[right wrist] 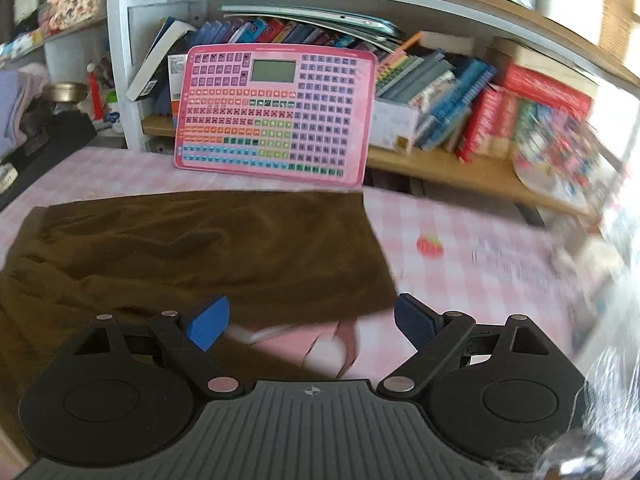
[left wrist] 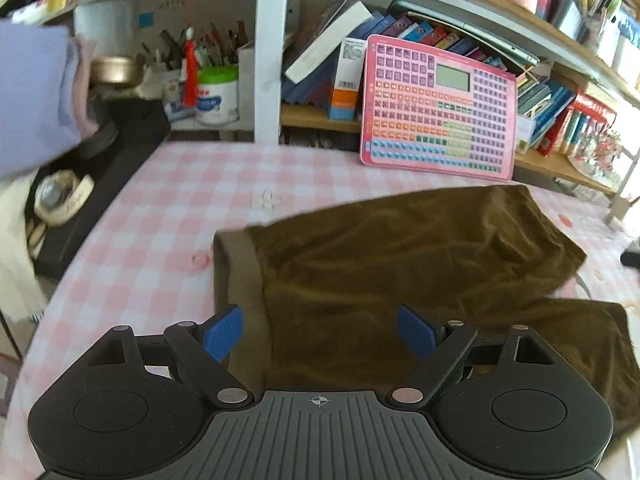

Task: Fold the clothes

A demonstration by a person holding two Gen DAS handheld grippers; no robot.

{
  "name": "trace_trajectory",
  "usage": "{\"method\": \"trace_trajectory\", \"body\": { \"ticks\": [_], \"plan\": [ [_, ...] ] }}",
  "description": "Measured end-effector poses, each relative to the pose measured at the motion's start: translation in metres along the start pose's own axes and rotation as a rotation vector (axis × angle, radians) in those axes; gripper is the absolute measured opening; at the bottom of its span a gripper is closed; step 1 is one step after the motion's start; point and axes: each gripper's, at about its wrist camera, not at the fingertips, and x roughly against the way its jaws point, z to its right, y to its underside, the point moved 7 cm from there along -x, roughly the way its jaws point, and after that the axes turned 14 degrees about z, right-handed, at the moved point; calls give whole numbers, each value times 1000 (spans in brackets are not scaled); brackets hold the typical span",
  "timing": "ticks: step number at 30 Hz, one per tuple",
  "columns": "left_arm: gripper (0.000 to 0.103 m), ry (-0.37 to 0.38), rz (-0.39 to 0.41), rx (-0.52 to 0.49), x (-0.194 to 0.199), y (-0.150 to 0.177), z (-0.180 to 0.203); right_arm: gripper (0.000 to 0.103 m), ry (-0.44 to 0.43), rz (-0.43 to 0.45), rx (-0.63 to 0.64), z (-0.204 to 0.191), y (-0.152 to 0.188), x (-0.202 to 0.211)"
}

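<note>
Brown velvety trousers (left wrist: 400, 264) lie spread on the pink checked tablecloth (left wrist: 160, 216), waistband to the left and two legs running right. My left gripper (left wrist: 320, 332) hovers open over the waistband end, its blue pads (left wrist: 224, 334) wide apart with nothing between them. In the right wrist view the trousers (right wrist: 192, 248) fill the left half, and the far leg's hem ends near the middle. My right gripper (right wrist: 310, 320) stands open above the gap between the two legs, holding nothing. The tablecloth (right wrist: 460, 272) shows beneath it.
A pink keyboard-style toy board (left wrist: 436, 108) leans against the shelf of books (right wrist: 460, 92) behind the table. A black box (left wrist: 100, 184) with small items sits at the table's left, beside lilac folded cloth (left wrist: 32, 96). A small red object (right wrist: 430, 245) lies right of the trousers.
</note>
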Motion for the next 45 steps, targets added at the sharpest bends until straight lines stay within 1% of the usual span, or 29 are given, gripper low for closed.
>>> {"method": "trace_trajectory", "body": {
  "ticks": [6, 9, 12, 14, 16, 18, 19, 21, 22, 24, 29, 31, 35, 39, 41, 43, 44, 45],
  "plan": [
    [87, -31, -3, -120, -45, -23, -2, 89, -92, 3, 91, 55, -17, -79],
    [87, -41, -13, -166, -65, -28, -4, 88, -120, -18, 112, 78, -25, -115],
    [87, -51, -40, -173, -82, -29, -7, 87, -139, -41, 138, 92, -27, -146],
    [87, -53, -58, -169, -91, -27, -7, 86, -168, -57, 161, 95, -24, -163],
    [87, -63, -73, -171, -99, -26, -8, 83, -199, -69, 182, 92, -20, -178],
    [86, -72, -77, -170, -106, -25, -10, 70, -230, -76, 191, 86, -17, -191],
    [86, -78, -75, -166, -108, -26, -12, 68, -239, -78, 191, 83, -17, -197],
    [85, -87, -68, -155, -113, -27, -17, 61, -236, -73, 189, 79, -16, -209],
    [82, -87, -66, -151, -115, -28, -19, 59, -228, -68, 188, 77, -16, -216],
    [76, -90, -71, -148, -120, -28, -24, 55, -214, -73, 188, 76, -13, -227],
    [69, -96, -120, -150, -135, -20, -35, 54, -212, -99, 172, 77, -4, -248],
    [67, -86, -142, -166, -142, -16, -36, 54, -220, -93, 150, 78, -5, -252],
    [67, -59, -174, -207, -154, -10, -35, 54, -240, -97, 131, 77, -5, -255],
    [67, -12, -180, -237, -161, -10, -33, 53, -262, -124, 84, 79, -5, -259],
    [68, 4, -184, -259, -163, -10, -32, 48, -274, -135, 64, 80, -5, -259],
    [68, 15, -188, -291, -164, -9, -29, 41, -287, -140, 60, 78, -6, -258],
    [68, 22, -189, -299, -164, -9, -28, 32, -296, -142, 60, 77, -7, -257],
    [65, 33, -190, -295, -164, -9, -28, 22, -303, -149, 58, 76, -7, -256]
  ]
}}
